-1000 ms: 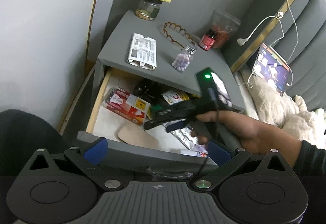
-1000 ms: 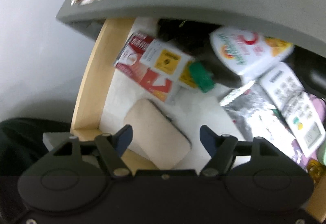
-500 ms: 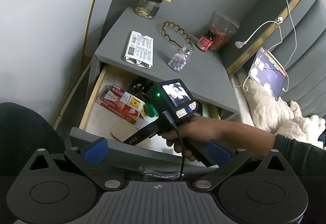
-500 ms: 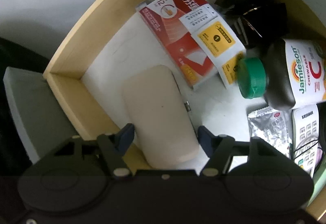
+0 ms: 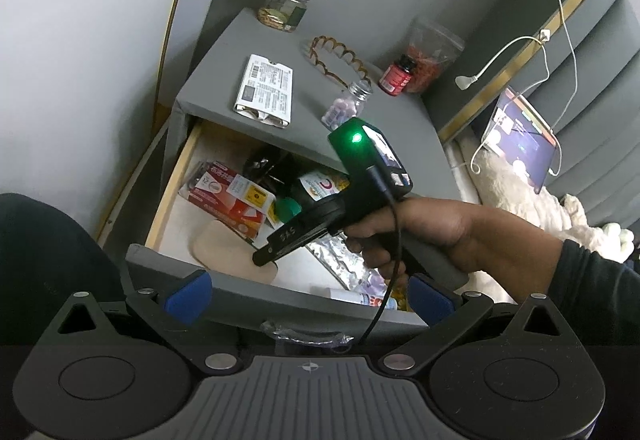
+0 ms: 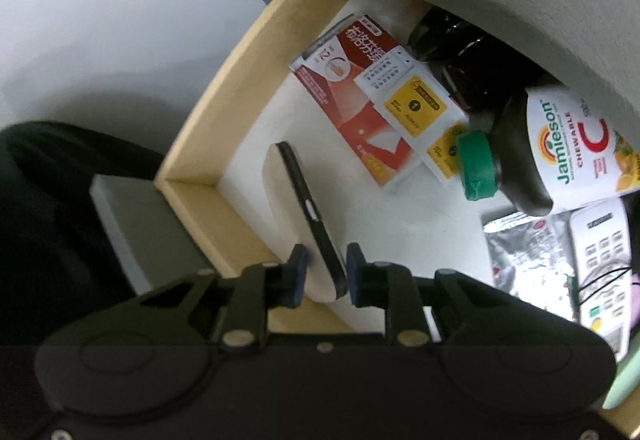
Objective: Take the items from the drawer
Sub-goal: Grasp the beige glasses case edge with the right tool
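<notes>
The open drawer (image 6: pixel 224 111) holds a beige case with a black edge (image 6: pixel 288 207), a red box (image 6: pixel 352 87), a green-capped vitamin bottle (image 6: pixel 560 147), a foil pack (image 6: pixel 520 248) and a white remote (image 6: pixel 600 260). My right gripper (image 6: pixel 326 272) points steeply down at the drawer's near left corner. Its jaws are closing, and the blue pads sit against both faces of the case, which stands on its edge. In the left wrist view, a hand holds that gripper (image 5: pixel 262 260) over the case (image 5: pixel 224 244). My left gripper (image 5: pixel 308 300) hangs open above the drawer front, with nothing between its pads.
The grey nightstand top (image 5: pixel 224 63) carries a folded leaflet (image 5: pixel 266 89), a jar (image 5: pixel 282 9) under a yellow box, a brown hairband (image 5: pixel 336 57), a small pill bottle (image 5: pixel 346 105) and a red bottle (image 5: pixel 398 73). A tablet (image 5: pixel 524 139) and a plush toy (image 5: pixel 532 207) lie right.
The right gripper's jaws have come from wide apart to close around the beige case. The case has turned from lying flat to standing on its edge. The left gripper has stayed put.
</notes>
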The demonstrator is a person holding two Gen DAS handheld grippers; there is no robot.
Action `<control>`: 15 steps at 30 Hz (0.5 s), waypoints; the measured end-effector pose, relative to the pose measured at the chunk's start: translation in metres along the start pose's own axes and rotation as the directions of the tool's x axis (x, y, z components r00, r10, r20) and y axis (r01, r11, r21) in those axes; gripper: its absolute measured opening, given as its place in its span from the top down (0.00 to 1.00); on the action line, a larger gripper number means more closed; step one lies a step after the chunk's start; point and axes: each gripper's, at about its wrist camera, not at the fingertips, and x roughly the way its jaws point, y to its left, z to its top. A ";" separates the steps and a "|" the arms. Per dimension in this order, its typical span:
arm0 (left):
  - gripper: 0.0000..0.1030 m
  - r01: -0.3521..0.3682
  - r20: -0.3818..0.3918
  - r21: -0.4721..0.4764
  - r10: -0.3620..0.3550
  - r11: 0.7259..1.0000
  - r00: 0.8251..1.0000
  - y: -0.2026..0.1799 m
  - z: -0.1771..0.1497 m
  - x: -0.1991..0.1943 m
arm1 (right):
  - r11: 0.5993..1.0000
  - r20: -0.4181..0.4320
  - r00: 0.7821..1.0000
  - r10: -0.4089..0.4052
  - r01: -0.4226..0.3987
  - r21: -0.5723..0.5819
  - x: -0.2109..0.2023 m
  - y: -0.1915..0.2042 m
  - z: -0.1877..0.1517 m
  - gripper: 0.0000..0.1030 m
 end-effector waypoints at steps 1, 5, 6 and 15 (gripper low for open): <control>0.00 -0.001 0.000 -0.002 0.001 1.000 1.000 0.000 0.000 0.000 | 1.000 0.003 1.000 0.023 -0.023 0.007 -0.001 -0.003 0.000 0.83; 0.00 0.002 -0.007 -0.027 -0.002 1.000 1.000 0.004 0.002 0.001 | 0.999 0.009 0.999 0.036 -0.036 -0.015 -0.001 -0.006 -0.001 0.84; 0.00 0.005 -0.007 -0.029 -0.005 1.000 1.000 0.005 0.002 0.001 | 0.999 0.010 0.999 0.030 -0.030 -0.029 0.000 -0.004 -0.001 0.84; 0.00 0.031 -0.005 -0.049 -0.031 0.998 1.000 0.004 0.003 0.001 | 0.994 -0.018 0.999 0.050 -0.051 -0.100 0.005 0.006 0.002 0.80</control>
